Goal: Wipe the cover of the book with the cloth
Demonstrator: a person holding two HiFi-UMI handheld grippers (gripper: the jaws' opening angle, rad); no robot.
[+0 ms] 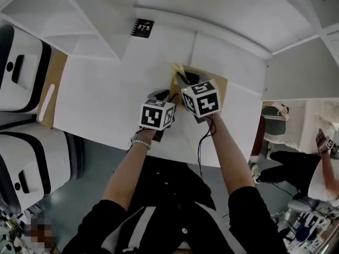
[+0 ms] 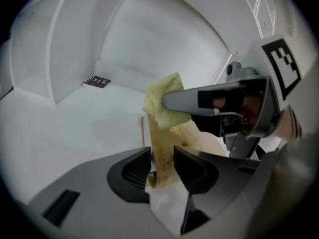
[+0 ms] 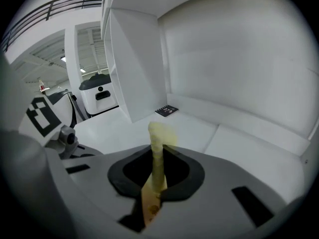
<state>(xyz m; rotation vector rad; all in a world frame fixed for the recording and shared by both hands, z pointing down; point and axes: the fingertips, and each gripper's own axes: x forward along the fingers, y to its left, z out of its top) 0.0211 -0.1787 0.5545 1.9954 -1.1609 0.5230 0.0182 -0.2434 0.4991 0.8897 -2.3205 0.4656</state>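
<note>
Left gripper (image 2: 162,163) clamps the book (image 2: 158,138) by its edge; right gripper (image 3: 158,171), closed on the cloth (image 3: 158,138), hangs just over the cover, near the tabletop's (image 1: 106,89) right edge.

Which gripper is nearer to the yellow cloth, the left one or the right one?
Right. The right gripper is shut on the cloth. The left gripper grips the book, with the cloth a little ahead of its jaws.
</note>
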